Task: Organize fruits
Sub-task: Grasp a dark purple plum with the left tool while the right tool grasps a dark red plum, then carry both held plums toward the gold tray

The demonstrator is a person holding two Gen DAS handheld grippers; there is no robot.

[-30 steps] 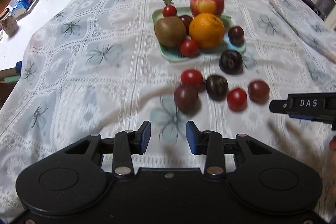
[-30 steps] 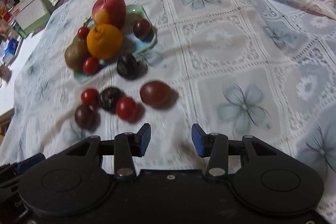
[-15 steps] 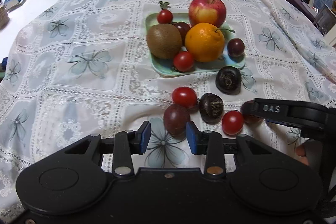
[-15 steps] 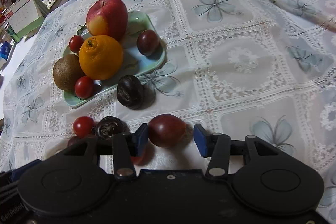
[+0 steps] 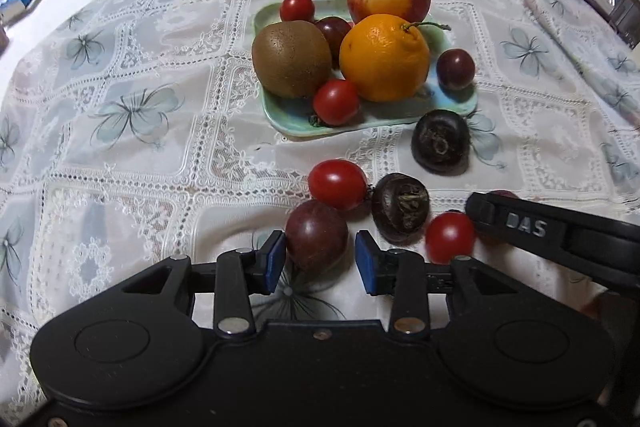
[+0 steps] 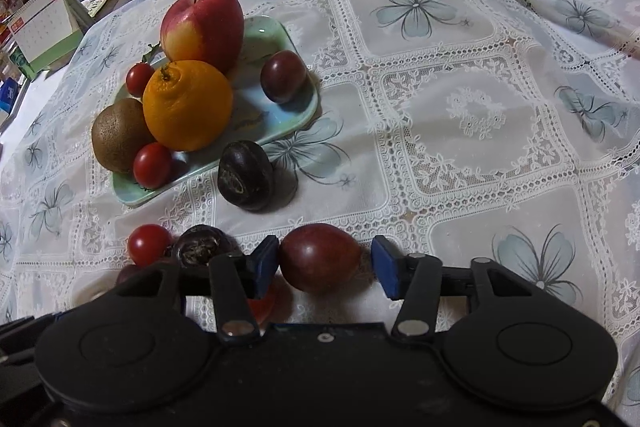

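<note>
Both grippers spread — left gripper [image 5: 320, 261] straddles purple plum [image 5: 316, 241], right gripper [image 6: 325, 269] straddles reddish plum [image 6: 320, 257]; centre fruit between pads, close gently.

Both wrist cams low, close, facing fwd over tablecloth [image 5: 160, 147]; shared: fruit plate [image 6: 296, 115].

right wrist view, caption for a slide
Open right gripper straddles a dark red plum on the tablecloth, near the fruit plate.
</note>
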